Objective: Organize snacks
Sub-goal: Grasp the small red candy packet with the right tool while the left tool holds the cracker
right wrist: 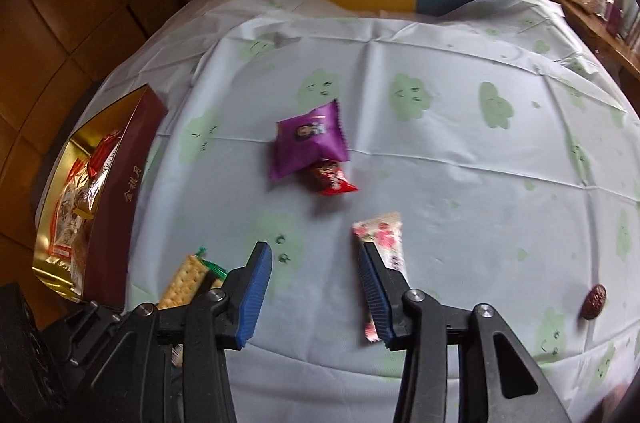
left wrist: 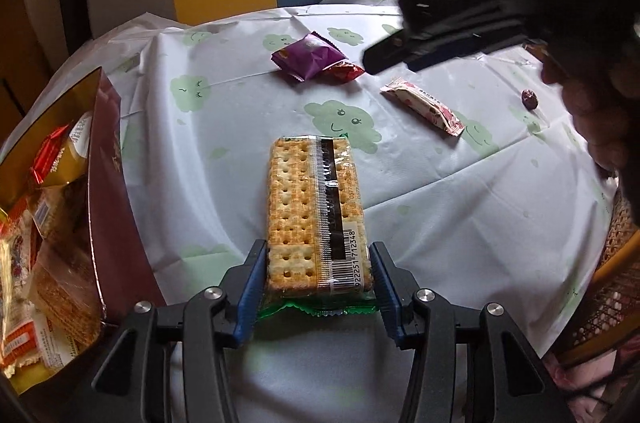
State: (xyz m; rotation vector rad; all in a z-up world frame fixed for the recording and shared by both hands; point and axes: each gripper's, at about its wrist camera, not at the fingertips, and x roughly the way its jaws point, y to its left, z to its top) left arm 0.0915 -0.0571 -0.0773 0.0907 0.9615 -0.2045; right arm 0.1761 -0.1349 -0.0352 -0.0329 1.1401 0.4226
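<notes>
Left wrist: cracker pack barcode digits "922251 712348".

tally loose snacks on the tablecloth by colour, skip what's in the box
Purple packet: 1
Red packet: 1
Pink floral bar: 1
Clear cracker pack with green ends: 1, between the left tool's pads
Dark reddish-brown round piece: 1
Total: 5
</notes>
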